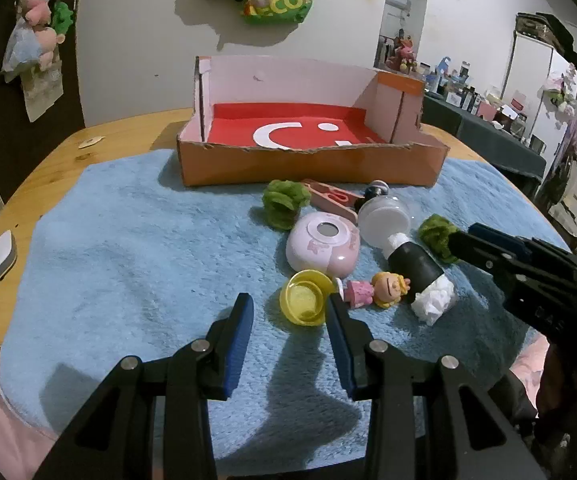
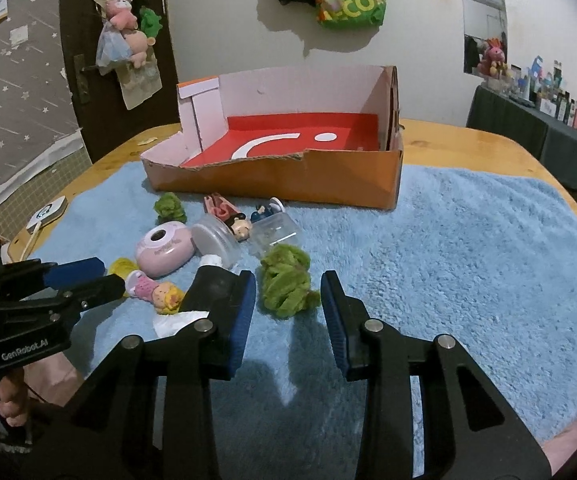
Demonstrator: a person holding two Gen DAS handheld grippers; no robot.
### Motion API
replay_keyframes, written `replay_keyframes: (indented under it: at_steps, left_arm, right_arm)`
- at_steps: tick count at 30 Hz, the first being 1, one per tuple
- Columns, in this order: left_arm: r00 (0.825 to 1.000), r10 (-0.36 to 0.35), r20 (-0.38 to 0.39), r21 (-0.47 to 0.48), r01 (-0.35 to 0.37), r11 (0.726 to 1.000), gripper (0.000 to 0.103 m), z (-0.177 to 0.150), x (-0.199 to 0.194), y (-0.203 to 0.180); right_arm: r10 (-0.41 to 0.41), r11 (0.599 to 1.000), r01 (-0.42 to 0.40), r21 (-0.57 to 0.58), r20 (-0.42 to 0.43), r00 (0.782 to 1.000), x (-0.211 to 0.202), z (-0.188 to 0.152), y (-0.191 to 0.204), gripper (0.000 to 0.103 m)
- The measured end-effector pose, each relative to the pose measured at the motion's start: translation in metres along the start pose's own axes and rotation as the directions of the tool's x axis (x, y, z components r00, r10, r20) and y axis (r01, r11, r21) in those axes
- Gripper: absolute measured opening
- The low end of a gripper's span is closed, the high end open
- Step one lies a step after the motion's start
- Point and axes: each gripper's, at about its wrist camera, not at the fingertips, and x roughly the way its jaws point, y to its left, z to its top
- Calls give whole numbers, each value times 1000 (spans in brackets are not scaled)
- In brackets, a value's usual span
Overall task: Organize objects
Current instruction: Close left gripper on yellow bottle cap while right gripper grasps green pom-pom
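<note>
Nothing is sorted yet — the cardboard box sits empty, toys still on the blue towel; both grippers' fingers spread — grasping nothing.

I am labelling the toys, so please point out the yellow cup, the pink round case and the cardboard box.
yellow cup (image 1: 303,298), left wrist view, on its inner bowl.
pink round case (image 1: 322,249), left wrist view, on its top face.
cardboard box (image 2: 288,178), right wrist view, on its orange front wall.
</note>
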Motion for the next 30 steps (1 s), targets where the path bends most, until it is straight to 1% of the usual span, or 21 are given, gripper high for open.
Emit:
replay_keyframes:
  at_steps: [4, 7, 10, 15, 22, 30]
  left_arm:
    - [1000, -18, 7, 5, 18, 1000, 40, 1, 0, -1]
    - [999, -37, -1, -1, 37, 999, 39, 1, 3, 1]
    - [999, -40, -15, -2, 40, 999, 40, 1, 8, 3]
    - [1000, -19, -9, 26, 19, 999, 42, 3, 12, -1]
    - [1000, -17, -5, 30, 17, 999, 42, 5, 16, 0]
    - [1000, 14, 1, 59, -14, 998, 41, 7, 19, -6]
  right_arm:
    - [5, 1000, -5, 2, -9, 1000, 4, 1, 0, 33]
    - [7, 1000, -7, -4, -14, 1000, 8, 2, 2, 33]
    - [0, 1000, 0, -13, -24, 1000, 12, 2, 4, 33]
    - [-8, 1000, 8, -14, -38, 999, 20, 3, 4, 33]
    - [-19, 1000, 19, -11, -57, 998, 27, 3, 2, 33]
    - [-38, 998, 36, -42, -62, 997, 28, 0, 3, 33]
